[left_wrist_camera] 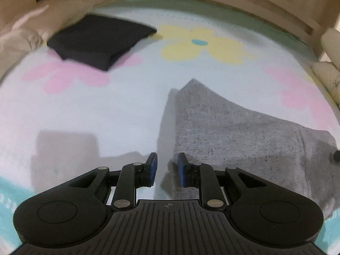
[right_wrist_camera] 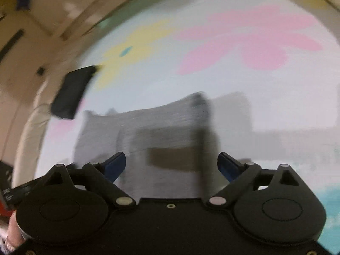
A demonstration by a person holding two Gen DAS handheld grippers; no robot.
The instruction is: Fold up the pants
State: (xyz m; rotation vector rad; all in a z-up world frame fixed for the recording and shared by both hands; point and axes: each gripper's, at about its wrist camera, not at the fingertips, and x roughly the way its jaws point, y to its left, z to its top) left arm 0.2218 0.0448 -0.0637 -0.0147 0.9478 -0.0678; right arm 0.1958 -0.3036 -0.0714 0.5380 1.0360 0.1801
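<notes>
Grey pants lie folded on a flowered sheet, to the right of my left gripper. Its jaws stand a narrow gap apart with nothing between them, just past the pants' left edge. In the blurred right wrist view the grey pants lie ahead of and below my right gripper, which is wide open and empty above them.
A folded black garment lies at the far left of the sheet; it also shows in the right wrist view. A wooden bed frame runs along the far side. Cream pillows sit at the right edge.
</notes>
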